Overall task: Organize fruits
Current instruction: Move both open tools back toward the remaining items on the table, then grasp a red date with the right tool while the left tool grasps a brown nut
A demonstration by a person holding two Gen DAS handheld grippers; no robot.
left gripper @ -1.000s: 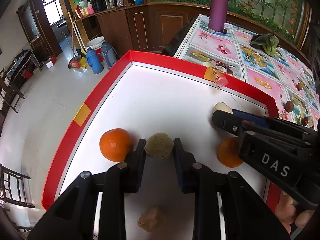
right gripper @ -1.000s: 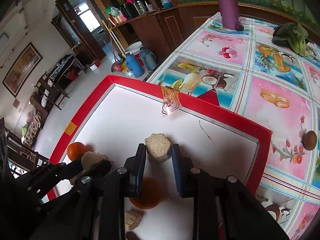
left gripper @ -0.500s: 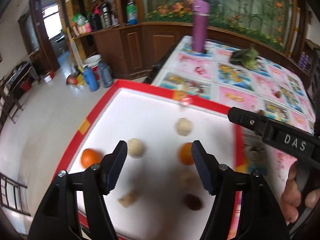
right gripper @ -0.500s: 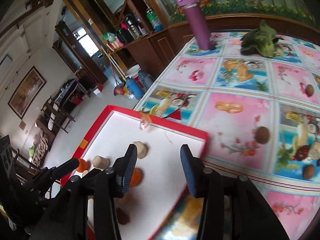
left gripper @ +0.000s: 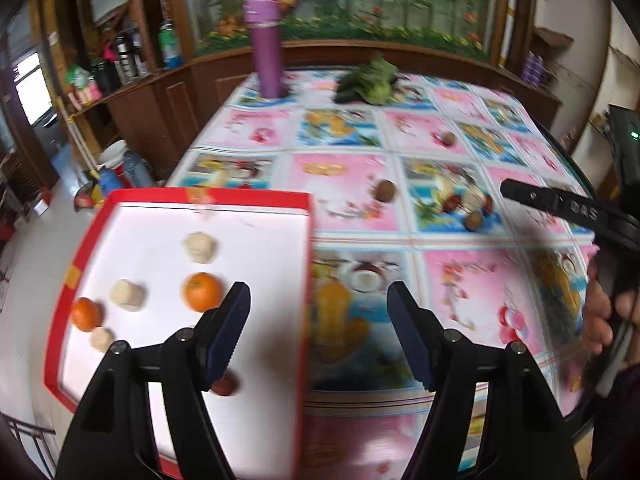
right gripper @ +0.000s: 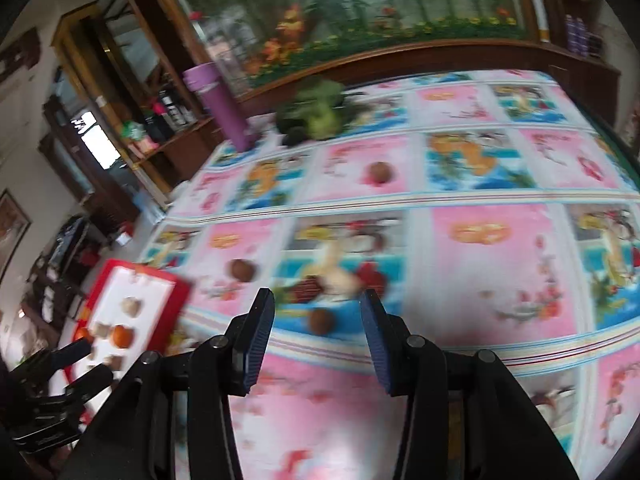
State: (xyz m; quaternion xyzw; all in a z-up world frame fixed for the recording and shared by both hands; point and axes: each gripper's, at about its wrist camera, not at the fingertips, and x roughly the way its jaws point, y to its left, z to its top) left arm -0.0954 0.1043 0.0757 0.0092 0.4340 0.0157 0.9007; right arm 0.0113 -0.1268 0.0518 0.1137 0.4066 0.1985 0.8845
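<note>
A red-rimmed white tray [left gripper: 308,264] lies on the left of the patterned table. It holds two oranges [left gripper: 202,291], three pale beige lumps [left gripper: 199,246] and a dark red fruit [left gripper: 225,386]. Brown round fruits [left gripper: 385,191] lie loose on the tablecloth. My left gripper [left gripper: 318,334] hangs open and empty above the tray's right rim. My right gripper [right gripper: 318,346] is open and empty above the cloth, with one brown fruit [right gripper: 321,321] just beyond its fingertips. The tray [right gripper: 176,286] sits far left in the right wrist view. Both views are blurred.
A purple flask [left gripper: 266,48] and a green leafy vegetable [left gripper: 370,82] stand at the table's far side. Wooden cabinets and a planted glass wall lie behind. The table edge drops to a tiled floor on the left. A hand [left gripper: 600,320] holds the right gripper's handle.
Both grippers let go of the beige lumps, opened wide and pulled up and back from the tray. They have swung right, over the patterned tablecloth.
</note>
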